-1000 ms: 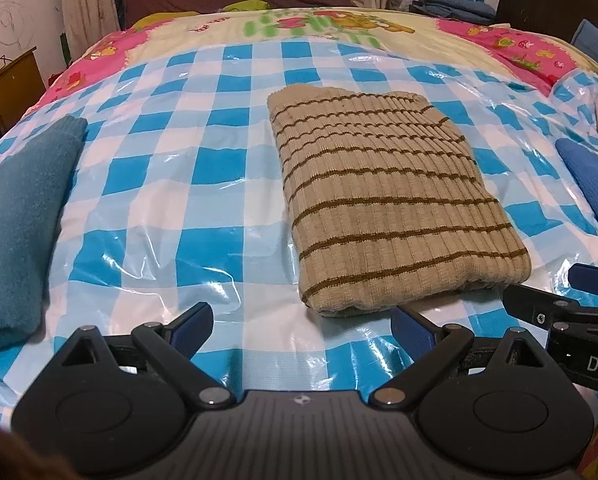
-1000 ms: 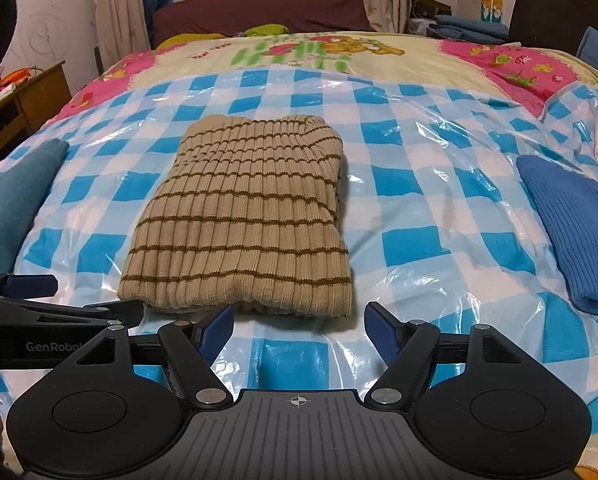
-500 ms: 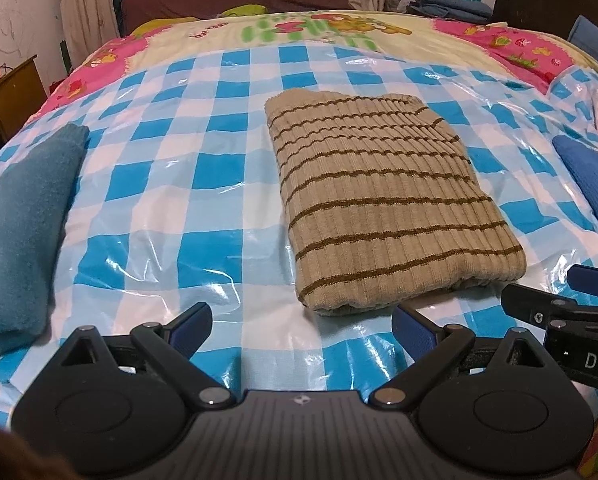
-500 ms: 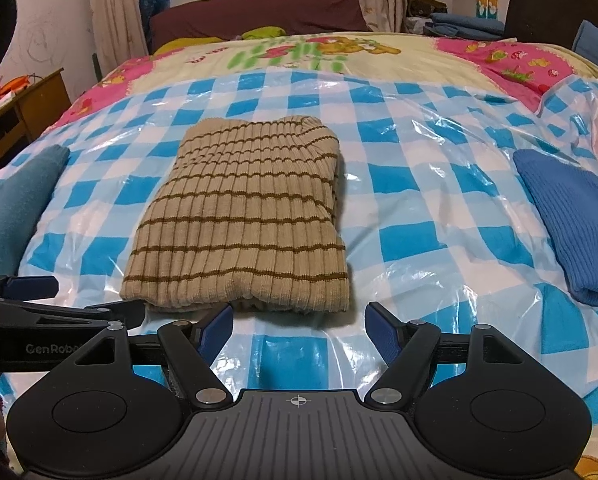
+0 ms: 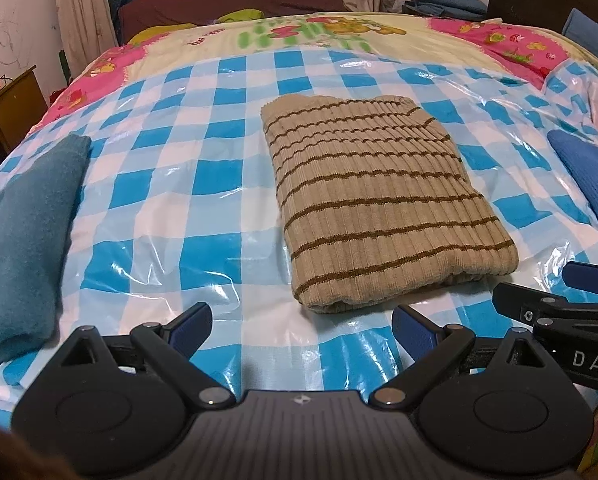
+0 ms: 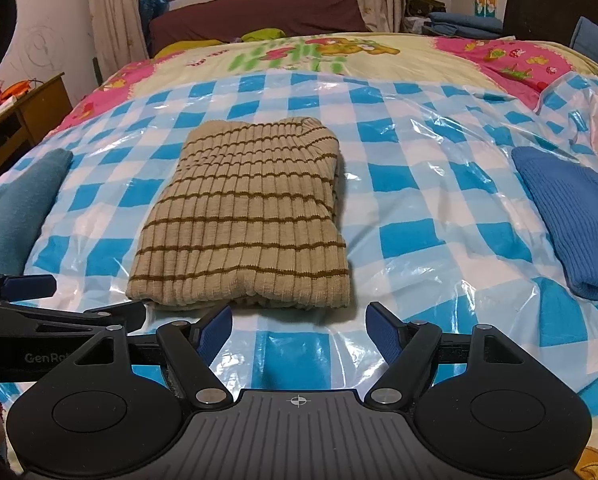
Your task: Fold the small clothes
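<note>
Tan striped sweater (image 5: 379, 208): folded into a compact rectangle, lying flat in the middle of the bed; its thick folded edge faces you, the ribbed collar end lies at the far side
Left gripper (image 5: 301, 326): your left gripper hovers low above the sheet with its jaws spread wide and nothing between them; the sweater's near left corner lies just beyond its fingertips (image 5: 191, 322)
Right gripper (image 6: 299, 330): your right gripper is likewise spread apart and empty, centred in front of the sweater's near edge, apart from it
Relation of grippers: side by side; each shows at the edge of the other's view
Checked plastic sheet (image 6: 439, 200): blue and white, glossy and wrinkled, covering the near part of the bed under all three garments
Teal garment (image 5: 19, 232): lies on the sheet at your left, well apart from the sweater
Blue knit garment (image 6: 571, 220): lies on the sheet at your right, also well apart
Bed (image 6: 339, 56): beyond the sheet, a cartoon-print cover in yellow and pink
</note>
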Tool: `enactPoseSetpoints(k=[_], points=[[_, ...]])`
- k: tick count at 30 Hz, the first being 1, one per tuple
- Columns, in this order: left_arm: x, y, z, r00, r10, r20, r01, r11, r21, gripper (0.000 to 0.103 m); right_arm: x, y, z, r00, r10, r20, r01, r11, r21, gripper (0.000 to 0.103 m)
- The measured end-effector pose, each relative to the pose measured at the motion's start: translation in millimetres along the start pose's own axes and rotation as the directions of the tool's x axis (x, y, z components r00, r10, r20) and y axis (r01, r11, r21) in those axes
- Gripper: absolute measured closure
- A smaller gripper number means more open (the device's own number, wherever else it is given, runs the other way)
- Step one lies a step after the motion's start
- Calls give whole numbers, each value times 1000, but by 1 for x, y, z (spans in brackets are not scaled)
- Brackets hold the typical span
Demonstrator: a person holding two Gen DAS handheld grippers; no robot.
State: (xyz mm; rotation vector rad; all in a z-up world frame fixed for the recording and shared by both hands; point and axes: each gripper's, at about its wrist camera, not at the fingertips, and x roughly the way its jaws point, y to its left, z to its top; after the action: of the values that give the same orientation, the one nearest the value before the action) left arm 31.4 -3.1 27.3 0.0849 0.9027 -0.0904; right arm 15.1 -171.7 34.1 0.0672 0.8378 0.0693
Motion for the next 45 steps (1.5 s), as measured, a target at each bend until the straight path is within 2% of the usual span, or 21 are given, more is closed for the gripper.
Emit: enactPoseSetpoints(k=[45], points=[[6,-2,-1,998,39,-44,-39,999,7,2,9,-1,-5,999,-16,-38,16,1000,3,24]])
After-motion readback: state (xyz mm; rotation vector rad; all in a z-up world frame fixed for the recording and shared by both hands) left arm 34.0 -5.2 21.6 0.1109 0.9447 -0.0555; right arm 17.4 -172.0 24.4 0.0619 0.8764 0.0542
